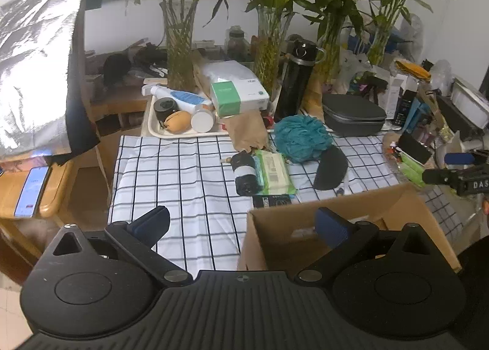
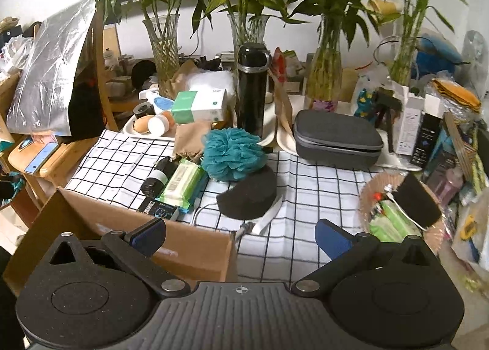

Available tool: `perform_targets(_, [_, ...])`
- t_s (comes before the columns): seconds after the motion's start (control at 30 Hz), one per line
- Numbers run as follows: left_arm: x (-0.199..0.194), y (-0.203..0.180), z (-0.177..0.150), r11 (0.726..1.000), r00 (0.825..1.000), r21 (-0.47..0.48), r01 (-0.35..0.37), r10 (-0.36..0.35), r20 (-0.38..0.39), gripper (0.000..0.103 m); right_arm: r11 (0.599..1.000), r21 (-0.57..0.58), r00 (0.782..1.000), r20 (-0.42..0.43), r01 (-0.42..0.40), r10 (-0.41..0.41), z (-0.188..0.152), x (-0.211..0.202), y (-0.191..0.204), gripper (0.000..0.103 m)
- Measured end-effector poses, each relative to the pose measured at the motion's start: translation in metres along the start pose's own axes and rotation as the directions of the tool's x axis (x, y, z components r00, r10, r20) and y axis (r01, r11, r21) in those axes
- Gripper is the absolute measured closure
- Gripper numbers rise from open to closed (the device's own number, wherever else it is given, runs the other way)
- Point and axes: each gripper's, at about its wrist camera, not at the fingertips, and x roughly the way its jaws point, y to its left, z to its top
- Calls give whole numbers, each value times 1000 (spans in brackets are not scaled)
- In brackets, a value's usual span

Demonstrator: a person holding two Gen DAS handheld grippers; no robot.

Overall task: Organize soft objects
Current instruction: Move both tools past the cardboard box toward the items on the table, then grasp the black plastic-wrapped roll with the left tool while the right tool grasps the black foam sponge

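A teal mesh bath pouf [image 1: 301, 137] [image 2: 233, 152] lies on the checked cloth, with a flat black pad [image 1: 331, 168] [image 2: 249, 194] just in front of it. Beside them rest a green wet-wipe pack [image 1: 275, 171] [image 2: 181, 183] and a black roll [image 1: 246, 174] [image 2: 156, 178]. An open cardboard box [image 1: 339, 224] [image 2: 195, 243] stands at the near edge. My left gripper [image 1: 241, 224] is open, its right finger over the box. My right gripper [image 2: 241, 235] is open above the box's right corner and the cloth. Nothing sits between either pair of fingers.
A cream tray [image 1: 159, 130] of toiletries, a tissue box [image 1: 238, 97], a black flask [image 2: 252, 90], a grey zip case [image 2: 336, 137] and glass vases of bamboo [image 2: 324, 75] crowd the back. A wicker basket [image 2: 400, 209] stands right. A phone [image 1: 32, 188] lies on a wooden stool.
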Motion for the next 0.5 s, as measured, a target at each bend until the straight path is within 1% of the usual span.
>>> perform_targets(0.07, [13,5,4,1000,1000,25,9,-9,-2,0,1000,7,1000,14,-7,7,3,11,-6,0])
perform_targets(0.1, [19,10,7,999,999,28,36,-36,-2,0,1000,18,1000,18,-12,12,6,18,-11,0])
perform_targets(0.17, [30,21,12,994,994,-13,112,-112,1,0,999,46,1000,23,-18,17,10,29,-21,0])
perform_targets(0.23, [41,33,16,982,986,-84,168,-168,9,0,997,70,999,30,-25,23,15,40,-29,0])
perform_targets(0.27, [46,38,18,976,982,-104,189,-188,17,0,996,83,999,32,-26,23,16,47,-34,0])
perform_targets(0.33, [57,41,23,975,981,-106,196,-194,30,0,995,98,999,26,-29,26,19,59,-41,0])
perform_targets(0.43, [75,42,31,985,986,-64,162,-160,39,0,994,106,1000,14,-21,20,22,77,-51,0])
perform_targets(0.5, [90,43,36,987,987,-36,155,-154,39,0,992,125,1000,16,-14,12,23,89,-60,0])
